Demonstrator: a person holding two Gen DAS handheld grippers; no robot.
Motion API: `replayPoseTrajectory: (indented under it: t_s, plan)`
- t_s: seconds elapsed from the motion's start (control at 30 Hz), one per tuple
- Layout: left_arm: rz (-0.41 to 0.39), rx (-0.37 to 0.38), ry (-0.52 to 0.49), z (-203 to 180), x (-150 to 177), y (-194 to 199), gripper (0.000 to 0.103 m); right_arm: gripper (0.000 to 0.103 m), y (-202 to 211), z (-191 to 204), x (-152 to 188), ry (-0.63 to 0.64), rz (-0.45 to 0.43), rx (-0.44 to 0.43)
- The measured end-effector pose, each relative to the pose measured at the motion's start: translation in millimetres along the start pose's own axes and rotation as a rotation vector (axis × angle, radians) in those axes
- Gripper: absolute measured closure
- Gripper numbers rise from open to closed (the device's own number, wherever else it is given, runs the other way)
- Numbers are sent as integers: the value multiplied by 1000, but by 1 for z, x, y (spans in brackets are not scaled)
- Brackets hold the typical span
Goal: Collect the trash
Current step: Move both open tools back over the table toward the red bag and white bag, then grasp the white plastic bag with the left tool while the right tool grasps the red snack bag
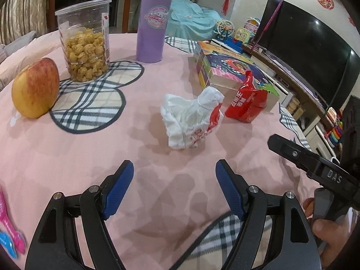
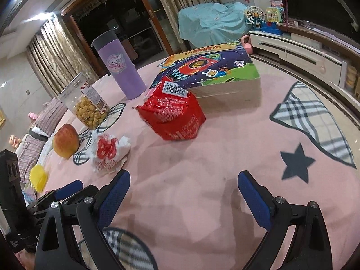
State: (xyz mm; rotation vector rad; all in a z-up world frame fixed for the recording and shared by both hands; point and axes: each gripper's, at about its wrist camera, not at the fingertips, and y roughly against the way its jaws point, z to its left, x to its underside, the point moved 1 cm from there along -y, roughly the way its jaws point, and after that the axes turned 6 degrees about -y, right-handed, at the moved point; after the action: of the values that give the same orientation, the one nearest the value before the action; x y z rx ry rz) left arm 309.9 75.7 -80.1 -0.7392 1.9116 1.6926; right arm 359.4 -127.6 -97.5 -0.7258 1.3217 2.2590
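A crumpled white wrapper with red print (image 1: 191, 119) lies on the pink cloth (image 1: 90, 153), just ahead of my open, empty left gripper (image 1: 174, 173). It also shows in the right wrist view (image 2: 110, 153), at the left. A red snack packet (image 1: 247, 101) lies right of it, against a stack of picture books (image 1: 227, 69). In the right wrist view the red packet (image 2: 173, 114) lies ahead of my open, empty right gripper (image 2: 183, 182). The right gripper's body (image 1: 315, 164) shows at the left view's right edge.
An apple (image 1: 36, 87), a clear jar of popcorn (image 1: 86, 42) and a purple tumbler (image 1: 154, 20) stand at the back left. The books (image 2: 213, 72) sit behind the red packet. A yellow paper cup (image 2: 38, 177) lies at the left. The table edge and a TV (image 1: 310, 51) are at the right.
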Motion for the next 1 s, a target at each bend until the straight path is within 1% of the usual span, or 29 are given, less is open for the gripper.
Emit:
replayPoseTrajectory:
  t_s: [0.13, 0.6, 0.63, 0.7, 0.73, 0.77, 0.8, 0.83, 0.87, 0.9, 0.93, 1.0]
  plan:
    - [-6, 23, -6, -3, -6, -7, 26, 6, -11, 0, -9, -6, 5, -4]
    - [-19, 54, 17, 6, -27, -31, 27, 6, -45, 9, -36, 4, 8, -15]
    - [-20, 53, 11, 6, -28, -32, 28, 6, -47, 10, -37, 2, 11, -20]
    - [-21, 69, -2, 3, -29, -34, 47, 6, -52, 11, -39, -3, 23, -22]
    - [-19, 81, -12, 2, -29, -35, 51, 7, -53, 11, -40, -4, 19, -20]
    - [-17, 87, -28, -1, -29, -36, 57, 8, -54, 11, -41, -4, 12, -14]
    - [-18, 82, -36, -3, -29, -35, 57, 14, -54, 12, -42, 0, 5, -1]
    - [-23, 78, -45, -5, -29, -34, 58, 26, -54, 12, -42, 4, 3, 7]
    - [-24, 81, -53, -7, -29, -34, 61, 35, -55, 13, -42, 8, 8, 12]
    - [-23, 82, -57, -7, -28, -34, 65, 56, -57, 13, -42, 9, 21, 21]
    - [-23, 83, -62, -8, -28, -34, 65, 63, -58, 12, -41, 10, 30, 27]
    - [-30, 83, -72, -9, -27, -31, 68, 65, -53, 13, -38, 12, 24, 23]
